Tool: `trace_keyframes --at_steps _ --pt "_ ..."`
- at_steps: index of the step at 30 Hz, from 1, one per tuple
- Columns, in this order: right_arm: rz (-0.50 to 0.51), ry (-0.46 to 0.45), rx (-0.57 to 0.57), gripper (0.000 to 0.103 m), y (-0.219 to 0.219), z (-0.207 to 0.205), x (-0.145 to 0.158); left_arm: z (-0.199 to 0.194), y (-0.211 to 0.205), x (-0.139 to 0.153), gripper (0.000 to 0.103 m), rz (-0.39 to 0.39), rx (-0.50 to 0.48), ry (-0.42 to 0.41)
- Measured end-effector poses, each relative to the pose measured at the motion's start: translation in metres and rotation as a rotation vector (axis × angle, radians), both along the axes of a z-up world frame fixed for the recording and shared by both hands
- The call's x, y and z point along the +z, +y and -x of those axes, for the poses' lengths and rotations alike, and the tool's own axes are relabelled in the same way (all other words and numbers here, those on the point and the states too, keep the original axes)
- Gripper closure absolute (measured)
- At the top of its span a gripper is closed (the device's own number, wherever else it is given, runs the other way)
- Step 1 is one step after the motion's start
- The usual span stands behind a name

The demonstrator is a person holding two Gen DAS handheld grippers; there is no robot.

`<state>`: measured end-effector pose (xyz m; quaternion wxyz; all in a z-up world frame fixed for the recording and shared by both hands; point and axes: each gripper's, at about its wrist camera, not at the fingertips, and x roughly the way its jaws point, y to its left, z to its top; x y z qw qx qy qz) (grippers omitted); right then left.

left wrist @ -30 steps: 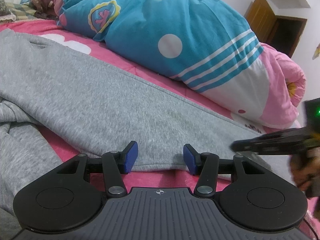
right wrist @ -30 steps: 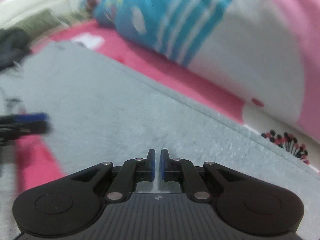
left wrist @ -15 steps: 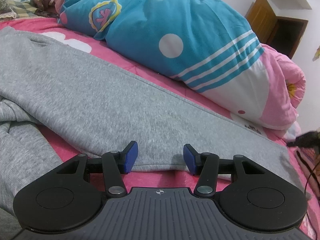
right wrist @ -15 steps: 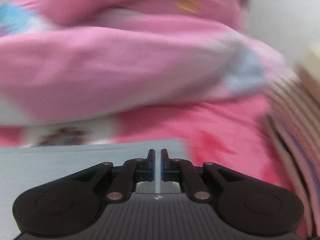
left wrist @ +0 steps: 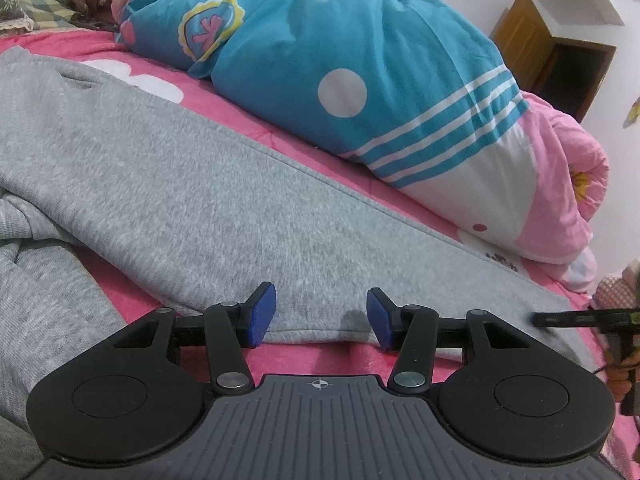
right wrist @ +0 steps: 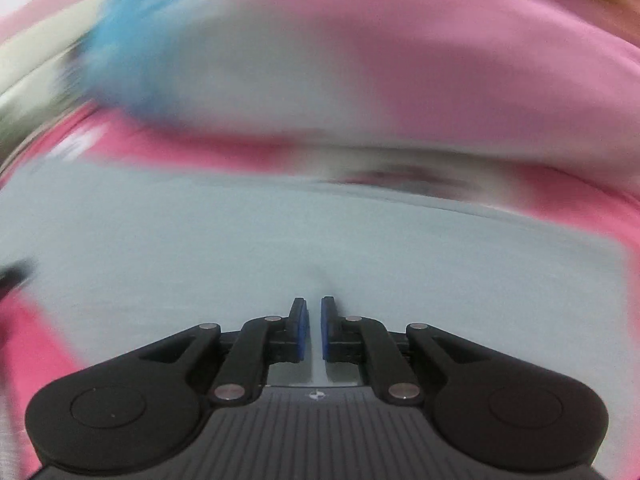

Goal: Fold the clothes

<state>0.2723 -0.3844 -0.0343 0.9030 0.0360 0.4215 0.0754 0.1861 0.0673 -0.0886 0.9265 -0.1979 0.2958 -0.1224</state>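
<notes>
Blue fingers (left wrist: 262,314) over flat grey garment (left wrist: 208,200)

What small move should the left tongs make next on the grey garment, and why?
Probably ease forward and close on the near hem of the grey garment. The left tongs stand open with the hem lying between the blue pads, not yet pinched, while the right tongs are shut and empty over the same cloth.

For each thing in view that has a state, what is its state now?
grey garment: spread flat on the bed, not folded.
left gripper: open, at the garment's near edge.
right gripper: shut, empty, over the garment.
quilt: bunched behind the garment.
door: open.
</notes>
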Motion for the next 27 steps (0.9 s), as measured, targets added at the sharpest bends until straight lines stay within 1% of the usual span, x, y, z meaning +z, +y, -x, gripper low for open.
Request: trace_keyframes --at_steps 3,4,5,7,9,10,12,15,16,18,20,22,24,25,26,27 --pt "0.002 0.002 -0.367 0.100 -0.109 0.027 -0.005 0.000 0.000 0.000 0.053 -0.001 0.001 0.001" --pt "-0.027 -0.002 -0.449 0.101 -0.137 0.041 -0.005 0.000 0.000 0.000 0.053 -0.001 0.001 0.002" --pt "-0.006 -0.001 -0.505 0.094 -0.146 0.051 -0.002 0.000 0.000 0.000 0.053 0.000 0.001 0.002" --pt "0.032 -0.003 -0.608 0.093 -0.165 0.071 0.003 0.000 0.000 -0.001 0.053 0.000 0.001 0.002" --pt "-0.009 -0.053 -0.580 0.093 -0.156 0.083 0.016 0.000 0.000 0.000 0.053 -0.001 0.001 0.002" --pt "-0.031 -0.075 -0.538 0.093 -0.142 0.082 0.022 0.000 0.000 0.000 0.053 -0.002 0.001 0.002" --pt "-0.045 -0.101 -0.413 0.093 -0.106 0.069 0.031 0.000 0.000 0.000 0.053 -0.003 0.002 0.002" --pt "-0.038 -0.102 -0.191 0.086 -0.041 0.038 0.042 0.001 0.000 0.000 0.053 -0.001 0.002 0.001" --pt "-0.027 -0.094 -0.134 0.086 -0.019 0.025 0.040 0.001 0.001 0.000 0.053 0.000 0.002 0.001" --pt "-0.005 -0.065 -0.068 0.085 0.012 -0.003 0.026 0.001 0.001 0.000 0.053 0.003 0.000 0.000" --pt "0.013 -0.021 -0.087 0.086 0.014 -0.031 0.007 0.001 0.001 0.000 0.053 0.005 0.000 0.000" --pt "0.045 -0.012 -0.174 0.089 -0.007 -0.056 -0.011 0.001 0.001 -0.001 0.053 0.008 0.000 0.000" --pt "0.014 -0.058 -0.290 0.089 -0.046 -0.066 -0.011 0.001 0.001 0.000 0.052 0.008 -0.001 0.001" --pt "0.060 -0.059 -0.400 0.088 -0.066 -0.071 -0.011 0.001 0.001 0.000 0.052 0.007 -0.001 0.001" --pt "0.071 -0.055 -0.483 0.088 -0.086 -0.071 -0.009 0.001 0.000 0.000 0.052 0.007 -0.001 0.001" --pt "0.054 -0.057 -0.526 0.088 -0.099 -0.064 -0.005 0.001 0.000 0.000 0.052 0.006 -0.001 0.002"
